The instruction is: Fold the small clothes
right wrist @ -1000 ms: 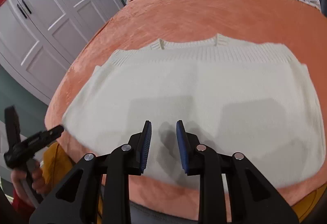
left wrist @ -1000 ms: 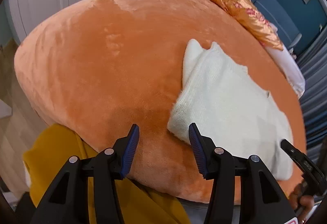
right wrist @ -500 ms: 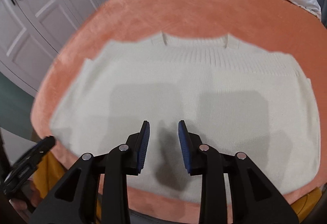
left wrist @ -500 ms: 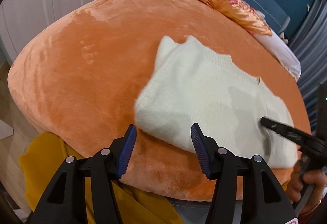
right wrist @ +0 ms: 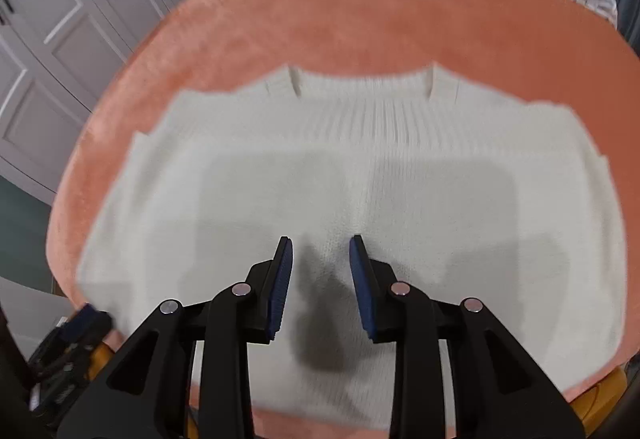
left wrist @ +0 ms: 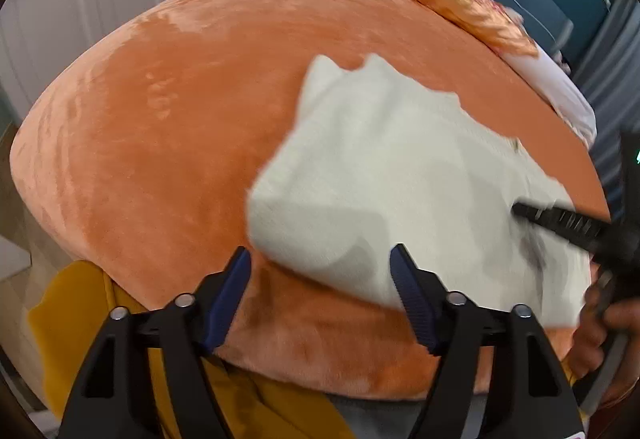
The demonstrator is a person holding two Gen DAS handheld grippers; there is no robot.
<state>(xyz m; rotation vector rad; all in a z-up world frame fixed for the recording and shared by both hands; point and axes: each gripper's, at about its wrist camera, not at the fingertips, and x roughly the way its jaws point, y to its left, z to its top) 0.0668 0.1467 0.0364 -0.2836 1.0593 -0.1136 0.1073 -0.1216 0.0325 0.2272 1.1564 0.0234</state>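
A plush orange blanket covers a rounded bed. A cream knit sweater, ribbed at its far edge, lies flat on it. The left gripper, at six o'clock, has just been opening and stands wide, empty, over the sweater's near corner. The right gripper is narrowly parted, empty.

Both views were evenly and fairly brightly lit, with no glare. Soft grey shadows fell on the white sweater, the darkest a blot between the right gripper fingers at lower centre. Motion blur smeared the sweater's edges and the orange blanket in both frames. Fisheye distortion bulged the bed into a dome and bent the white doors at the upper left, with dark vignetting in the corners.
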